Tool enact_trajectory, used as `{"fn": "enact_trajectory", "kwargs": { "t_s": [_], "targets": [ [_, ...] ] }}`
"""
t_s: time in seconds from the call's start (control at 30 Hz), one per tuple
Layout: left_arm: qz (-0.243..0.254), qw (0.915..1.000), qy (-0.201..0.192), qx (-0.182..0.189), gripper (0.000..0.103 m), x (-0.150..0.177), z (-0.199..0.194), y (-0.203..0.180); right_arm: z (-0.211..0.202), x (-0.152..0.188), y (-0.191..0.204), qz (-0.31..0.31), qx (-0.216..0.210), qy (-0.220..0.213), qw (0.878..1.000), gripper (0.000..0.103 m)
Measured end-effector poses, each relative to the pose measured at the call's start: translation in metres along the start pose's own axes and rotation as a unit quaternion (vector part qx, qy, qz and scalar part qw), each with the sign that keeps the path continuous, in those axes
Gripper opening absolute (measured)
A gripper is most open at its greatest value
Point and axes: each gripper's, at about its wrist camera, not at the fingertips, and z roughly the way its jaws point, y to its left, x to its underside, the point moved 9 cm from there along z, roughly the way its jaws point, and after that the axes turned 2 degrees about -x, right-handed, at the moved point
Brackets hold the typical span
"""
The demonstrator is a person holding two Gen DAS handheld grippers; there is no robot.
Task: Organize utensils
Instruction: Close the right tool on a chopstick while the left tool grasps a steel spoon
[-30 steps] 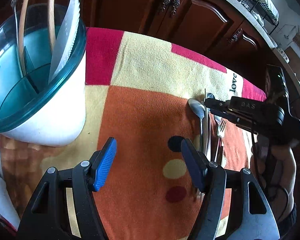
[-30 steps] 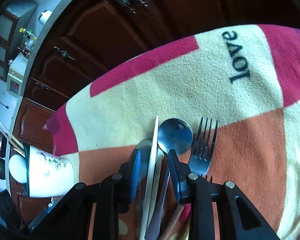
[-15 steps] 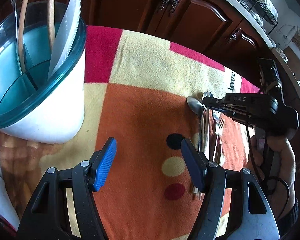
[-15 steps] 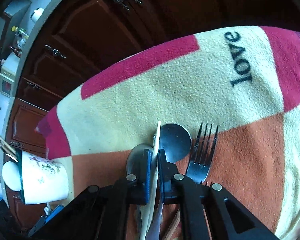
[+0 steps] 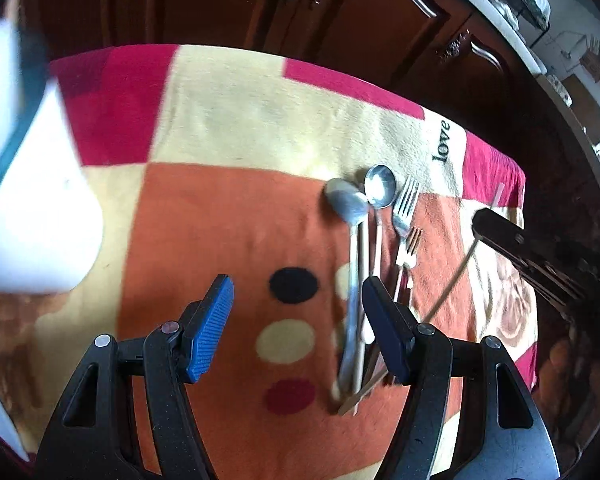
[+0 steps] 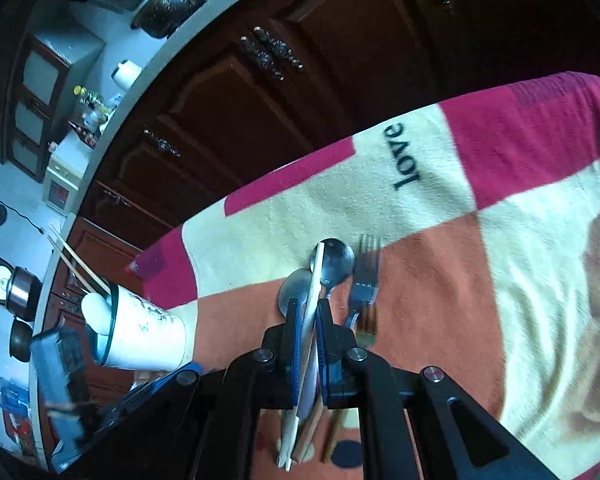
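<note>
Dark wooden cabinets (image 5: 340,12) back a patchwork blanket (image 5: 228,216) bearing the word "love". Left wrist view: left gripper (image 5: 296,320) with fingers spread and empty above the blanket; two spoons (image 5: 352,204) and a fork (image 5: 406,204) lie side by side near its right finger; white utensil holder (image 5: 32,216) at far left, blurred. Right wrist view: right gripper (image 6: 308,332) pinching a pale chopstick (image 6: 314,288), lifted above the spoons.

The word "love" is printed in dark letters on the blanket (image 6: 440,168).
</note>
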Motion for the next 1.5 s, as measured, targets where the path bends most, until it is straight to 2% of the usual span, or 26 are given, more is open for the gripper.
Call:
{"fn": "enact_trajectory", "kwargs": {
  "t_s": [0.1, 0.17, 0.2, 0.23, 0.33, 0.37, 0.43, 0.6, 0.77, 1.07, 1.1, 1.13, 1.2, 1.27, 1.5],
  "targets": [
    [0.017, 0.9998, -0.001, -0.011, 0.067, -0.011, 0.015, -0.014, -0.007, -0.001, -0.009, 0.011, -0.007, -0.012, 1.0, 0.006],
    [0.024, 0.9995, 0.012, -0.017, 0.06, -0.016, 0.031, -0.021, -0.011, -0.001, -0.014, 0.017, -0.014, -0.016, 1.0, 0.006],
    [0.025, 0.9993, 0.024, -0.017, 0.052, -0.018, 0.04, -0.025, -0.013, -0.001, -0.018, 0.018, -0.013, -0.018, 1.0, 0.006],
    [0.026, 0.9991, 0.03, -0.016, 0.048, -0.019, 0.046, -0.028, -0.015, 0.0, -0.021, 0.019, -0.014, -0.02, 1.0, 0.006],
    [0.031, 0.9985, 0.036, -0.026, 0.045, -0.022, 0.059, -0.032, -0.02, 0.004, -0.028, 0.027, -0.024, -0.023, 0.999, 0.006],
    [0.033, 0.9983, 0.037, -0.031, 0.041, -0.022, 0.062, -0.033, -0.021, 0.005, -0.032, 0.034, -0.03, -0.024, 0.999, 0.006],
    [0.037, 0.9979, 0.039, -0.037, 0.027, -0.024, 0.066, -0.033, -0.023, 0.007, -0.037, 0.042, -0.035, -0.024, 0.998, 0.006],
    [0.05, 0.9974, 0.038, -0.036, 0.006, -0.028, 0.07, -0.036, -0.021, 0.011, -0.046, 0.049, -0.033, -0.021, 0.998, 0.007],
    [0.067, 0.9958, 0.033, -0.053, 0.003, -0.019, 0.061, -0.028, -0.016, 0.012, -0.042, 0.045, -0.034, -0.014, 0.998, 0.007],
    [0.042, 0.9973, 0.041, -0.043, 0.005, 0.004, 0.042, 0.016, -0.011, 0.01, -0.038, 0.044, -0.031, -0.011, 0.998, 0.007],
    [0.041, 0.9972, 0.046, -0.043, 0.014, 0.003, 0.042, 0.017, -0.01, 0.01, -0.038, 0.046, -0.032, -0.01, 0.998, 0.007],
    [0.041, 0.997, 0.049, -0.043, 0.03, 0.002, 0.042, 0.018, -0.01, 0.011, -0.039, 0.048, -0.032, -0.01, 0.998, 0.007],
    [0.044, 0.9971, 0.038, -0.049, 0.05, -0.004, 0.039, 0.013, -0.01, 0.011, -0.039, 0.049, -0.032, -0.011, 0.998, 0.007],
    [0.059, 0.996, 0.031, -0.059, 0.052, -0.012, 0.037, 0.012, -0.01, 0.012, -0.04, 0.048, -0.032, -0.011, 0.998, 0.007],
    [0.079, 0.9898, 0.059, -0.103, 0.052, -0.031, 0.061, 0.015, -0.011, 0.012, -0.04, 0.045, -0.032, -0.01, 0.998, 0.007]
  ]
}}
